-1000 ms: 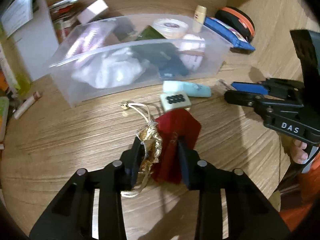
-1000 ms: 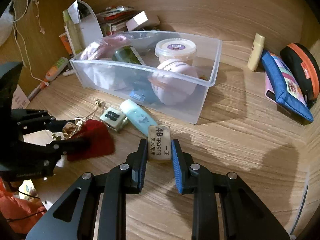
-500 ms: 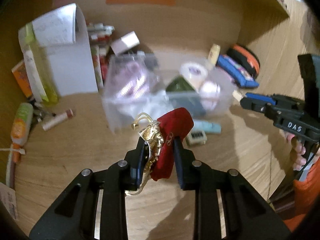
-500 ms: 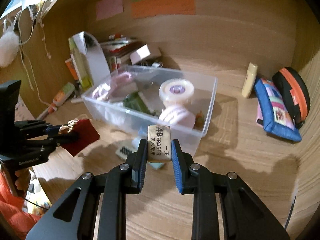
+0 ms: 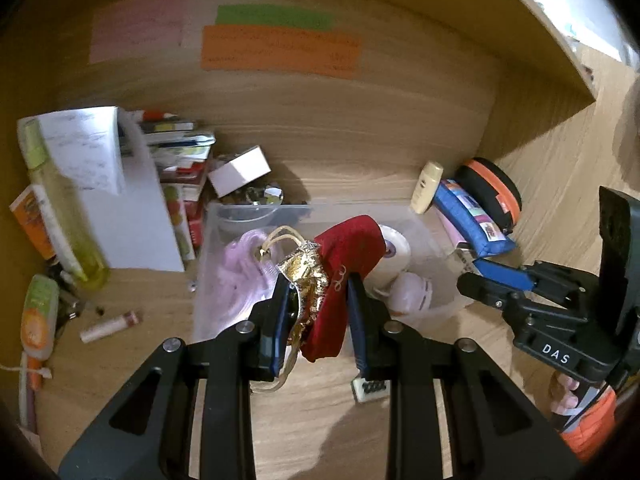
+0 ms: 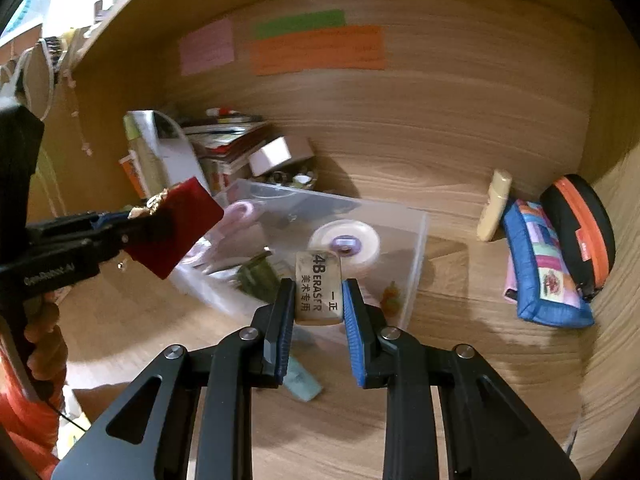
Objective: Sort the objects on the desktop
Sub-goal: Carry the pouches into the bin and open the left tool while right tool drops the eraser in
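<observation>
The red pouch is pinched by the left tongs and the eraser by the right tongs; both have been raised from the tabletop over the bin.

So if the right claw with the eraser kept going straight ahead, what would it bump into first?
Probably the clear plastic bin. The right claw points over its near wall, so the eraser might meet the white tape roll inside instead; depth is hard to judge.
</observation>
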Demonstrator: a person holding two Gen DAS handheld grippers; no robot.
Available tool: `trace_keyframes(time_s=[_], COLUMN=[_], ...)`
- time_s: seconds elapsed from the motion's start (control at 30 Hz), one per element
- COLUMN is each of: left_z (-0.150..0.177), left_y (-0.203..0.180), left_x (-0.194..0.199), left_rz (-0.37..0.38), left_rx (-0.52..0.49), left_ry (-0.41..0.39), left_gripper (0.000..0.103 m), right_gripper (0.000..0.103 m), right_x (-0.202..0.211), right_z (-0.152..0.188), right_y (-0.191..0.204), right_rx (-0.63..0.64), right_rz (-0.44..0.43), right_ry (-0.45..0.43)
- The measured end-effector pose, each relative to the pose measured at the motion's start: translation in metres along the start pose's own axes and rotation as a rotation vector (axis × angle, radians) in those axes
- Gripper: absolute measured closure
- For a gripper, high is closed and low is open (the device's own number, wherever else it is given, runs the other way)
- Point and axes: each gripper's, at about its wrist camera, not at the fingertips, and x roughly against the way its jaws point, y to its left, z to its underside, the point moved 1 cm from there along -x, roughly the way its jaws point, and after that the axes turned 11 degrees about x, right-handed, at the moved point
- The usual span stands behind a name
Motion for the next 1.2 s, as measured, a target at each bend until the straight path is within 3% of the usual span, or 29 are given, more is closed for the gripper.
trace_keyframes(time_s=[0.2,0.53,0.73,0.87,1.0,1.07,1.13,1.2], left_z=[-0.01,-0.014,-0.013,-0.011,-0.011,-0.011,-0.013,-0.016], left_y=[-0.016,-0.015,-0.011,-0.013,-0.015,-0.017,-0.016,-0.016], left_x=[-0.031,-0.086,-0.093,-0.092,-0.089,-0.084,-0.079,-0.07], left_rz=[-0.015,-0.072,-0.08,-0.108,-0.111,-0.102,-0.064,-0.045], left_rx=[-0.021,-0.008,-0.008,-0.021,-0.034,-0.036,-0.022,-0.004], left_ry=[0.039,0.107,0.107,0.09,0.073,0.069,0.072,0.059], left_gripper=[0.077,0.076,0.075,0.062,0.041,0.036,0.024,0.023], right_gripper=[0.081,0.081,0.081,0.081,0.08,0.076,0.067,0.064], right_x=[-0.019,-0.046,-0.055,-0.062,-0.061,-0.058,-0.053,-0.045], right_z=[-0.004,-0.003,-0.002,-0.001,-0.003,-0.005,-0.007,-0.01], right_y=[-0.02,-0.033,-0.036,-0.035,-0.029,-0.026,-0.022,-0.015], right_rx=[-0.026,-0.032,-0.029,-0.03,-0.006,0.005,0.016,0.038], right_rz=[0.077,0.074,0.069,0.066,0.09,0.092,0.09,0.1], right_ry=[0.041,0.093,0.111,0.129,0.132,0.126,0.112,0.092])
